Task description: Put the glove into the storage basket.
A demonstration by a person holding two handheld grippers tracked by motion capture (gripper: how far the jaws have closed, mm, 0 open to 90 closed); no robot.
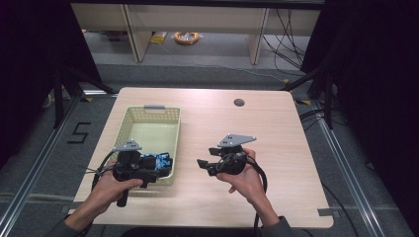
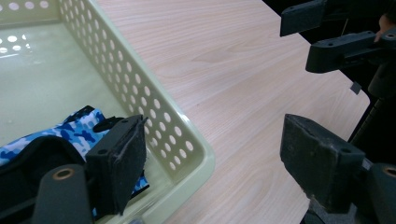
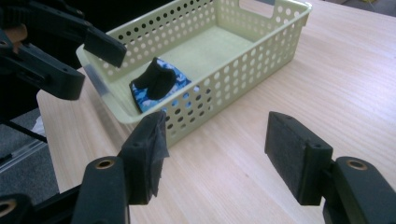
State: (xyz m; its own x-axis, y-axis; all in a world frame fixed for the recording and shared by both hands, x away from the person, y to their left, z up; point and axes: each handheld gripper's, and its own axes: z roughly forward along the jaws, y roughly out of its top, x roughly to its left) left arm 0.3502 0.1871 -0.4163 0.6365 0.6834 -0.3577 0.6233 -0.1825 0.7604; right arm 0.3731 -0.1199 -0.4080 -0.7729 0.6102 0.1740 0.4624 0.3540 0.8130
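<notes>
A pale green perforated basket (image 1: 148,114) stands on the left half of the wooden table. A blue camouflage and black cloth item (image 1: 161,160) lies in its near right corner, also seen as the cloth (image 3: 159,81) and the cloth (image 2: 77,130). My left gripper (image 1: 157,170) hovers at that corner, open, with one jaw inside over the cloth and the other outside the basket wall (image 2: 154,93); its own view shows the left gripper (image 2: 212,140) empty. My right gripper (image 1: 201,164) is held over bare wood right of the basket, pointing at it. In its own view the right gripper (image 3: 219,135) is open and holds nothing.
The far part of the basket (image 3: 261,56) holds nothing. A round cable hole (image 1: 239,102) sits near the table's back edge. Bare wood stretches to the right and front of the basket. Desk legs and a yellow cable coil (image 1: 186,37) lie on the floor beyond.
</notes>
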